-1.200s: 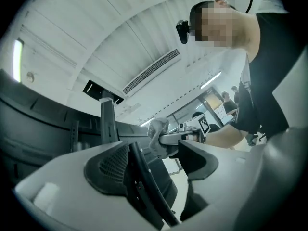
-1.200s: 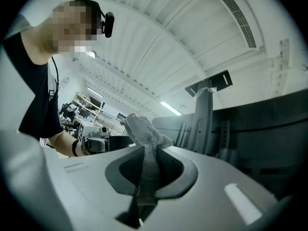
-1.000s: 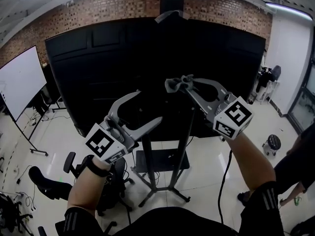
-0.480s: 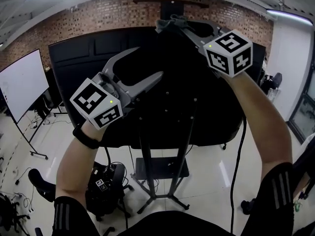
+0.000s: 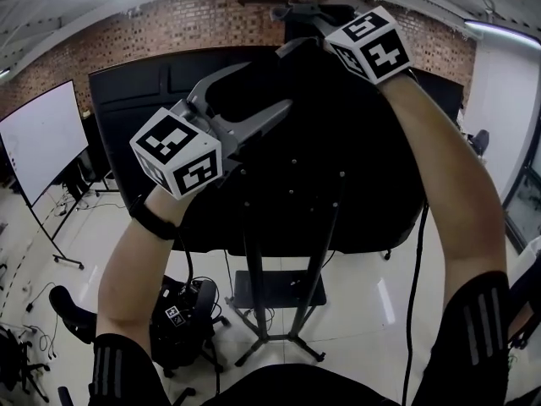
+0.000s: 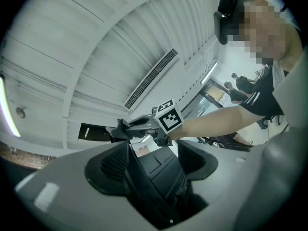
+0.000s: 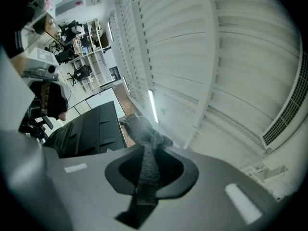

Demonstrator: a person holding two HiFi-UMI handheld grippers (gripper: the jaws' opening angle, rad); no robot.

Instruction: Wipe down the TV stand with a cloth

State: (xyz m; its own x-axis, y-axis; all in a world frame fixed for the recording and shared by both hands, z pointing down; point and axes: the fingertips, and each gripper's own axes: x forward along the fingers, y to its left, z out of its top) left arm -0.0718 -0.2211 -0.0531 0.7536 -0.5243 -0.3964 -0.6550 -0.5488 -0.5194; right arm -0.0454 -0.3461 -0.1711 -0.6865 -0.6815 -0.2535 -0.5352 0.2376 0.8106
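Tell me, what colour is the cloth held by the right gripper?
Dark grey; the crumpled fabric cloth shows best in the right gripper view.

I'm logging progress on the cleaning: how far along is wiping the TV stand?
Done: the cloth is picked up, pinched in the shut right claw. In hand: that claw is raised by the TV's top edge; the left claw is open and empty. Left: apparently all the wiping; the stand's poles and base are far below the cloth.

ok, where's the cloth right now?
The grey cloth is clamped in the right hand-held gripper, held high at the top centre of the head view, near the top edge of the black TV.
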